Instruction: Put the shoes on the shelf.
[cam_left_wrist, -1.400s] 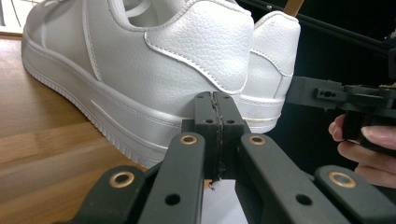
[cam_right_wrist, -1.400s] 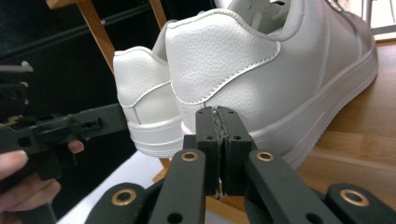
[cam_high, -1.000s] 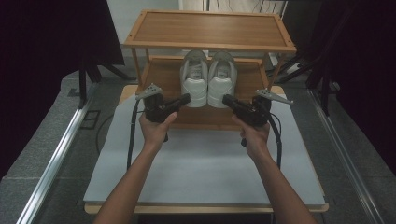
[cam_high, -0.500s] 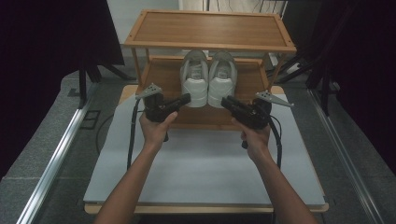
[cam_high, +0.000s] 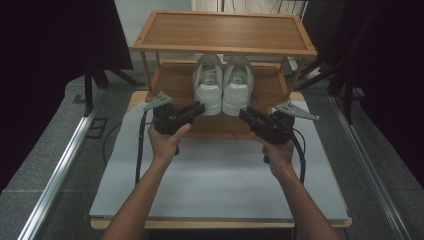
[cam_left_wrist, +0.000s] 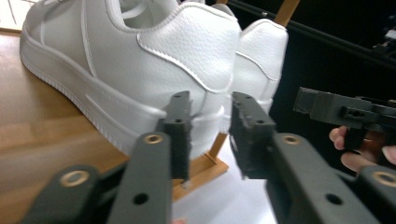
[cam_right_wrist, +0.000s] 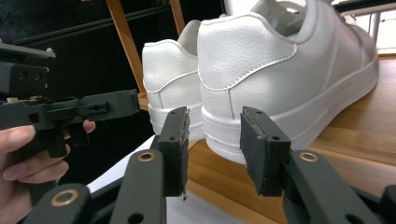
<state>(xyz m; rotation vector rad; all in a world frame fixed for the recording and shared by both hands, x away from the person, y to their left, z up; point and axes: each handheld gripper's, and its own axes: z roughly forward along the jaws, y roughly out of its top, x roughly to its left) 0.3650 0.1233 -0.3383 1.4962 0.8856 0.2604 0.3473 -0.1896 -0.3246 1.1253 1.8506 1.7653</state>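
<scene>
A pair of white sneakers stands on the lower shelf (cam_high: 172, 82) of a wooden rack, heels toward me: left shoe (cam_high: 209, 87), right shoe (cam_high: 238, 87). My left gripper (cam_high: 197, 107) points at the left shoe's heel (cam_left_wrist: 140, 56). Its jaws have just been opening and stand apart (cam_left_wrist: 210, 126) with nothing between the pads. My right gripper (cam_high: 245, 114) points at the right shoe's heel (cam_right_wrist: 261, 60). Its jaws have also just been opening and are empty (cam_right_wrist: 212, 135). Each gripper stops just short of its heel, not touching it.
The rack's top shelf (cam_high: 225, 31) overhangs the shoes, and its posts flank them. The rack stands at the far end of a white table top (cam_high: 220, 175). Dark curtains and stands lie on both sides, and a metal rail (cam_high: 60, 170) runs along the floor at left.
Both grippers' jaws stand a little wider apart than before. The hands and the shoes keep their places.
</scene>
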